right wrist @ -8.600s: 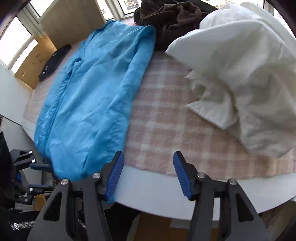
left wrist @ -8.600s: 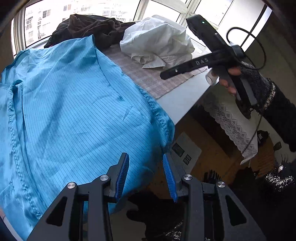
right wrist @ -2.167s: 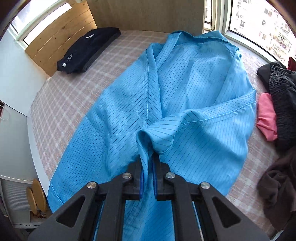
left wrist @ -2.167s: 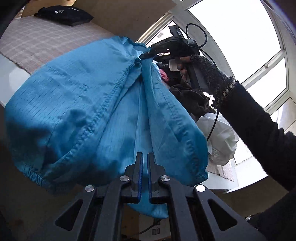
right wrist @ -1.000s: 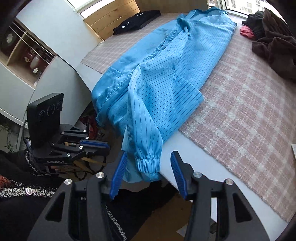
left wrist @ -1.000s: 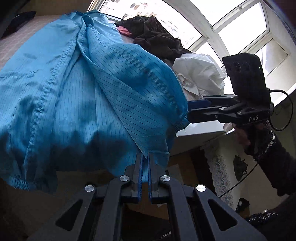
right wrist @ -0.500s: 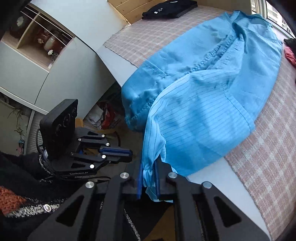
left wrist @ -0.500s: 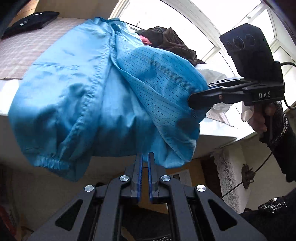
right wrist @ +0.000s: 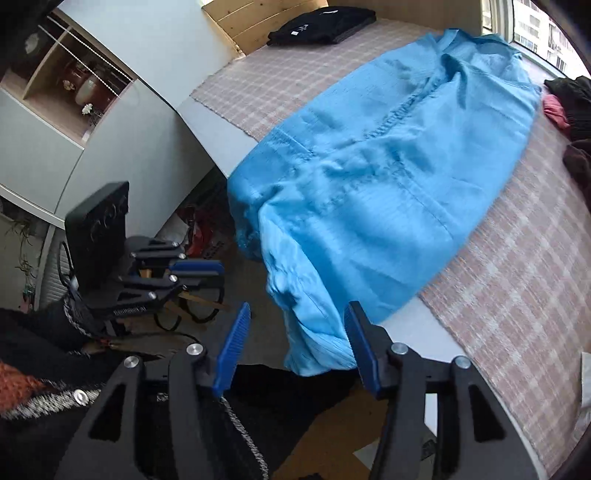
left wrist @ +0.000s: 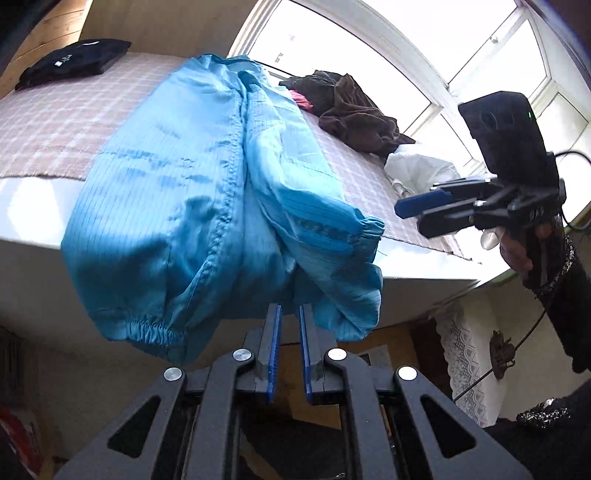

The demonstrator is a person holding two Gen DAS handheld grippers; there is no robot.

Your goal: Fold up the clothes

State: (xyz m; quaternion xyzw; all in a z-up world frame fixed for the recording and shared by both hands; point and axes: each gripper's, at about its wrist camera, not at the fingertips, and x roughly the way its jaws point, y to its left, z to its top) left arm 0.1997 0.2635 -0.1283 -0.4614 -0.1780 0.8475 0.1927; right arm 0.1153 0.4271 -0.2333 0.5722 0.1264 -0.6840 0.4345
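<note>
A blue striped work coat [left wrist: 192, 192] lies lengthwise on the checked table cover [left wrist: 48, 122]. Its hem and elastic cuffs hang over the near table edge. My left gripper [left wrist: 289, 310] sits just below the hanging hem, its jaws parted a little with nothing between them. In the right wrist view the coat [right wrist: 388, 166] droops off the edge, and my right gripper [right wrist: 297, 303] stands wide open in front of the dangling sleeve without touching it. Each gripper shows in the other's view: the right gripper [left wrist: 410, 218] beside the cuff, the left gripper [right wrist: 221, 276] lower left.
A folded black garment [right wrist: 321, 22] lies at the far end of the table. A brown clothes pile [left wrist: 354, 114], a pink item [left wrist: 303, 99] and a white garment [left wrist: 421, 166] sit by the window. A shelf unit [right wrist: 74, 85] stands to the left.
Both grippers have let go of the blue coat. The right jaws went from shut to wide open, the left jaws parted slightly, and the sleeve and hem now hang free over the edge.
</note>
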